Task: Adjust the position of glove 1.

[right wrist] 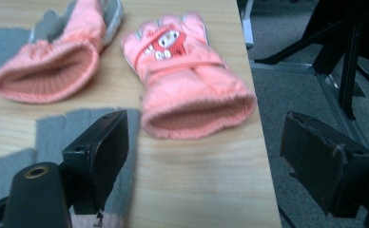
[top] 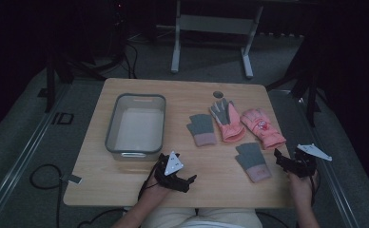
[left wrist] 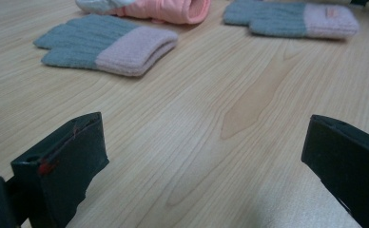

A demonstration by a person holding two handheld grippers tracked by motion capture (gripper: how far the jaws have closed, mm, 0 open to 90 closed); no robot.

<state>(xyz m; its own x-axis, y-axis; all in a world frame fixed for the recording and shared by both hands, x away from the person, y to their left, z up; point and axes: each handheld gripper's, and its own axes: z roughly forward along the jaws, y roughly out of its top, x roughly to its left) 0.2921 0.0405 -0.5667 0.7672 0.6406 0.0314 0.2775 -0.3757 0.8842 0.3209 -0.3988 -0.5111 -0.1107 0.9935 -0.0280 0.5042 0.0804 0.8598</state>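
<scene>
Two grey knit gloves with pink cuffs lie on the wooden table point(top: 125, 180), one mid-table point(top: 201, 129) and one nearer the front point(top: 252, 161). Beside them are a pink glove lying grey palm up point(top: 229, 121) and a pink glove with a cartoon patch point(top: 262, 128). My left gripper point(top: 179, 169) hovers low near the front edge, open and holding nothing, facing the grey gloves point(left wrist: 101, 45) point(left wrist: 287, 19). My right gripper point(top: 294, 159) stands open at the right edge. The cartoon glove's cuff point(right wrist: 192, 114) lies just ahead of its jaws point(right wrist: 206, 147), and its left jaw is over the near grey glove point(right wrist: 49, 137).
A grey plastic bin point(top: 112, 124), nothing in it, stands on the left half of the table. A round hole point(top: 218, 94) is near the table's far edge. The table's right edge point(right wrist: 256, 142) drops to grey floor. A white frame point(top: 211, 28) stands beyond the table.
</scene>
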